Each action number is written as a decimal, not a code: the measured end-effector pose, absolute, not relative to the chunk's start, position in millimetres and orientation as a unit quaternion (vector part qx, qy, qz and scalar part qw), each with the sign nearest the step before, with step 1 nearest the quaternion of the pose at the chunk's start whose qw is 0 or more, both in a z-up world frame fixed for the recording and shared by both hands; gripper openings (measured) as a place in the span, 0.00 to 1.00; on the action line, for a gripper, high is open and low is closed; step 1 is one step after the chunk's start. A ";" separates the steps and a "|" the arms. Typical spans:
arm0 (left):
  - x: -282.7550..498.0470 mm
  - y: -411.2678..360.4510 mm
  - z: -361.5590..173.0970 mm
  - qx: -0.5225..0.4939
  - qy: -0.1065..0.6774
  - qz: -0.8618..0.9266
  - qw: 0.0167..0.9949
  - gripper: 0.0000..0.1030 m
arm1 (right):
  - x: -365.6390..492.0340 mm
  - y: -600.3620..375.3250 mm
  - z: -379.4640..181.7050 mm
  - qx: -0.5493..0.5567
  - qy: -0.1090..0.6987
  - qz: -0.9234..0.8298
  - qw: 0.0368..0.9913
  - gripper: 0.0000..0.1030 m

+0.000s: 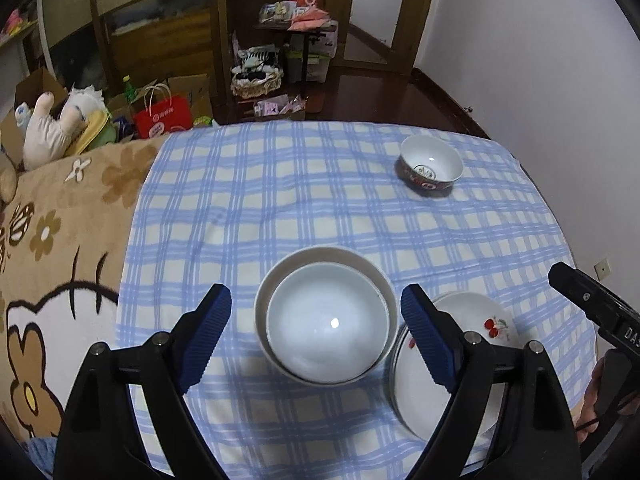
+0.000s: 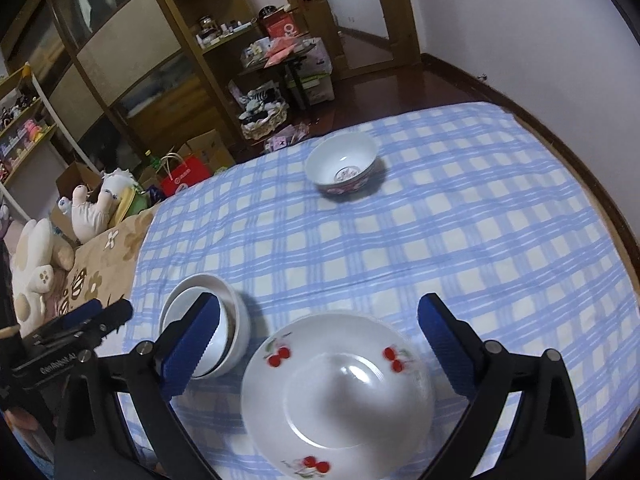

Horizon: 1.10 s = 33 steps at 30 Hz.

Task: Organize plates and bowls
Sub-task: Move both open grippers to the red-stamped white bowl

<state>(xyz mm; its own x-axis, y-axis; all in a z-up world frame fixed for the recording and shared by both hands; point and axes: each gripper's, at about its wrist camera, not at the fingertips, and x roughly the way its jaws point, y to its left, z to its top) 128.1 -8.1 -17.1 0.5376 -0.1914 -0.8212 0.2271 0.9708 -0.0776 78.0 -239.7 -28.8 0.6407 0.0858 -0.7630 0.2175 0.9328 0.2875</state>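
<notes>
Two nested white bowls (image 1: 326,316) sit below the released left claw (image 1: 316,336); the right claw (image 2: 320,344), also released, hovers above stacked cherry plates (image 2: 336,392). Far off stands a patterned bowl (image 1: 431,166).

Glossy glazed ceramic: nested white bowls (image 1: 326,320), cherry-printed plates (image 2: 338,394), patterned bowl (image 1: 430,164), each with a light glint. Soft matt woven cloth, blue check (image 1: 304,200), slightly creased. Fuzzy plush blanket (image 1: 52,248). Ribbed blue pads (image 1: 208,332), matt black plastic on left hand-held gripper (image 1: 316,300). Polished dark wood floor (image 1: 380,96).
</notes>
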 end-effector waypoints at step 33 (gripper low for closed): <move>324.7 -150.3 -55.5 0.042 0.489 -0.149 0.859 0.83 | 253.8 -336.1 -68.6 0.150 0.423 -0.047 0.892 1.00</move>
<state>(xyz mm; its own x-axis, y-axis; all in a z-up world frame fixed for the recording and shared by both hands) 324.7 -150.3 -55.5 0.4779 -0.2141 -0.8519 0.2967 0.9522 -0.0728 253.8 -336.1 -68.6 0.6376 0.0431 -0.7692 0.2105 0.9507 0.2278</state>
